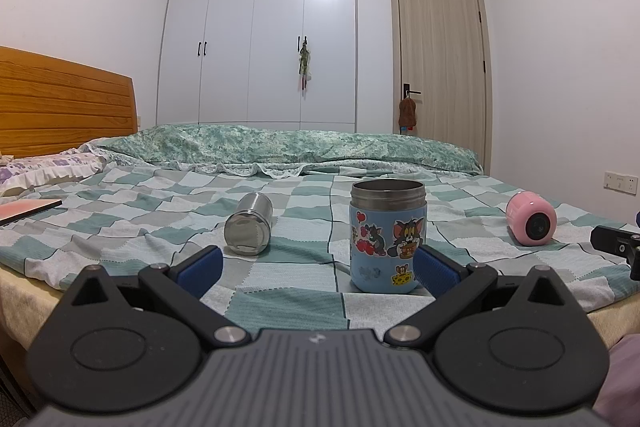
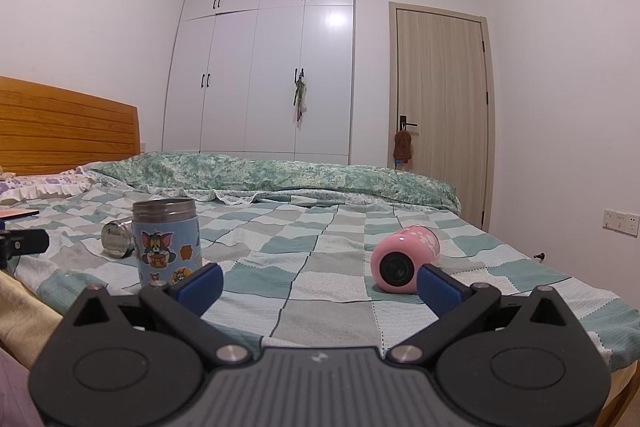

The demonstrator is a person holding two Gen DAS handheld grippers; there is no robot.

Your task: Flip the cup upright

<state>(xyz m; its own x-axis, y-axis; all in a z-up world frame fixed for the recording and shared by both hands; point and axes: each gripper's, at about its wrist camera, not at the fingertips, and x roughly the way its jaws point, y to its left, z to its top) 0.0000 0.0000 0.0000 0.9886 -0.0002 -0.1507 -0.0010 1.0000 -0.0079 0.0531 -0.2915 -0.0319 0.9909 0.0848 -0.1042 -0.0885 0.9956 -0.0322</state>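
Observation:
A blue cartoon-sticker cup (image 1: pixel 386 235) stands upright on the checked bedspread, open end up; it also shows in the right wrist view (image 2: pixel 166 241). A steel cup (image 1: pixel 249 230) lies on its side left of it, also seen behind the blue cup (image 2: pixel 116 239). A pink cup (image 1: pixel 530 219) lies on its side at the right, base toward me (image 2: pixel 404 259). My left gripper (image 1: pixel 316 267) is open and empty, the blue cup just ahead of its right finger. My right gripper (image 2: pixel 320 283) is open and empty, the pink cup just ahead of its right finger.
The checked bedspread (image 1: pixel 280 279) covers the bed, with a folded green quilt (image 1: pixel 280 147) at the far side and a wooden headboard (image 1: pixel 60 103) at the left. A pink book (image 1: pixel 28 209) lies at the far left. The bed's front edge is close below both grippers.

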